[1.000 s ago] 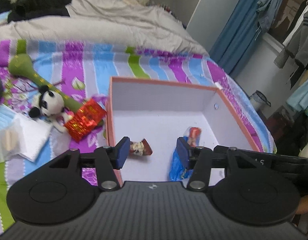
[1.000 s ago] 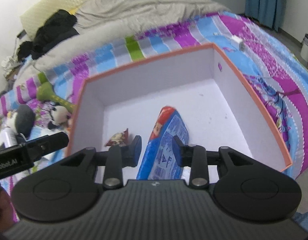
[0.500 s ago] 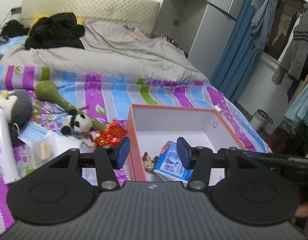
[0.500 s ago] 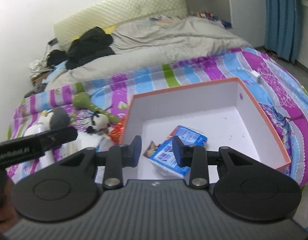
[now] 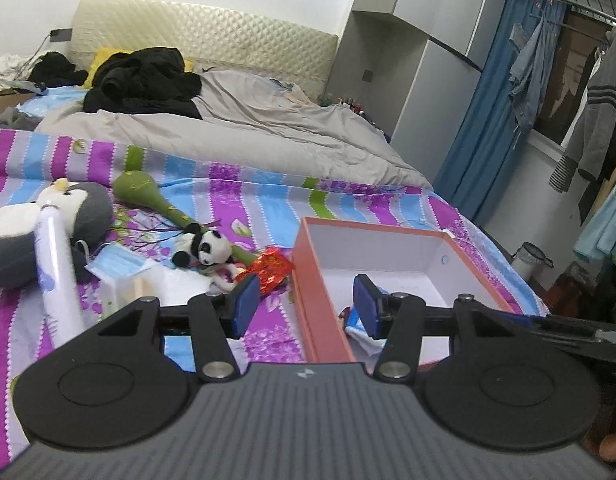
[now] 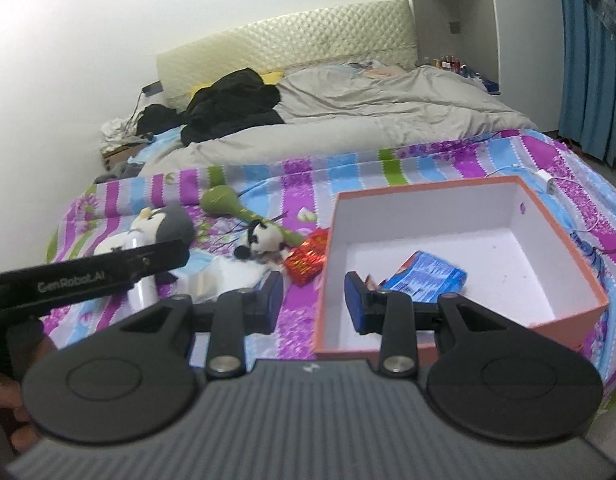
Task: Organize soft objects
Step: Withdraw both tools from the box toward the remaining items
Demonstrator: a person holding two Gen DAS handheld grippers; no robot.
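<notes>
Two black plastic grippers with blue rubbery pads are hovering over a bed (image 5: 268,200) covered in a striped purple, blue and green sheet. The left gripper (image 5: 304,304) is standing partly open with nothing between its pads; the right gripper (image 6: 314,300) is standing narrower, also gripping nothing. One cardboard box (image 6: 548,320), orange outside and white inside, open-topped and rectangular, is sitting on the sheet to the right. Two things are lying inside it near the front left corner: one glossy blue packet (image 6: 426,276), flat and crinkly, and one small brown-red wrapper (image 6: 371,281), mostly hidden behind a pad. Left of the box, the soft things are waiting on the sheet: one fuzzy panda toy (image 5: 206,248), one round grey-and-white plush penguin (image 5: 48,224), one long green plush with a bulbous end (image 5: 148,194), one shiny red foil pouch (image 5: 272,268) just beside the box wall, one pleated blue face mask (image 5: 118,266), one smooth white tube (image 5: 56,268). One rumpled grey duvet (image 5: 268,132) and one black clothing heap (image 5: 144,80) are lying farther back against a quilted cream headboard (image 5: 204,48).
</notes>
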